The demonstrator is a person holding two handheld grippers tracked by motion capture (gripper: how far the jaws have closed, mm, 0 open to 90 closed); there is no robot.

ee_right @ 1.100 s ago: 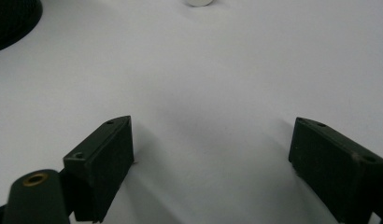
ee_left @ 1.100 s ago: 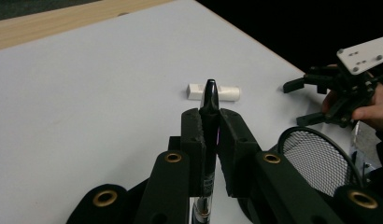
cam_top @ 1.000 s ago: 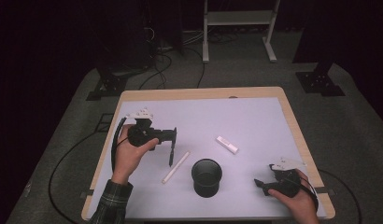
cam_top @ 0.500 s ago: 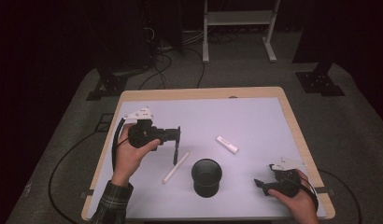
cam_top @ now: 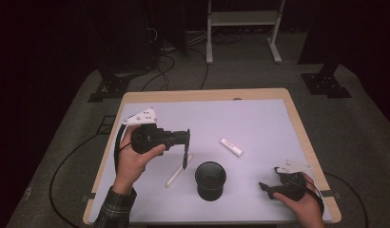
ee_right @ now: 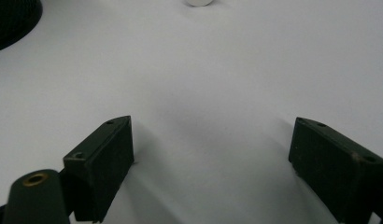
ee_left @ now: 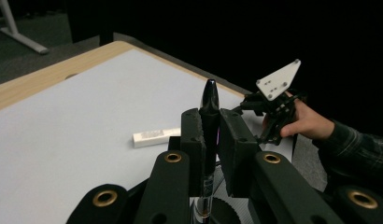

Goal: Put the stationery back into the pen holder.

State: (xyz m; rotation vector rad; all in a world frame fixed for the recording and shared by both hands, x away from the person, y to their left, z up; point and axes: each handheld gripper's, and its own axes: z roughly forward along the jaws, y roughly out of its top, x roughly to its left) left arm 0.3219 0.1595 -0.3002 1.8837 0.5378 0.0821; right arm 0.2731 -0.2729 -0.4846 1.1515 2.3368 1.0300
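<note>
My left gripper point(cam_top: 185, 137) hovers over the left half of the white table point(cam_top: 259, 118), shut on a black pen point(cam_top: 184, 159) that hangs tip-down from its jaws. In the left gripper view the pen point(ee_left: 209, 100) stands clamped between the two pads of that gripper point(ee_left: 210, 121). Just right of the pen, a black mesh cup point(cam_top: 210, 179) stands upright. My right gripper point(cam_top: 265, 187) rests at the table's front right corner. In the right gripper view its jaws point(ee_right: 213, 154) are wide open over bare tabletop, with nothing between them.
A white stick point(cam_top: 178, 170) lies slanted on the table below the hanging pen. A small white bar point(cam_top: 231, 147) lies right of centre, also seen past the left jaws point(ee_left: 156, 136). The cup's rim point(ee_right: 12, 18) sits at the top left of the right gripper view.
The left gripper has risen and shifted right toward the cup, carrying the black pen with it. The right gripper has not moved.
</note>
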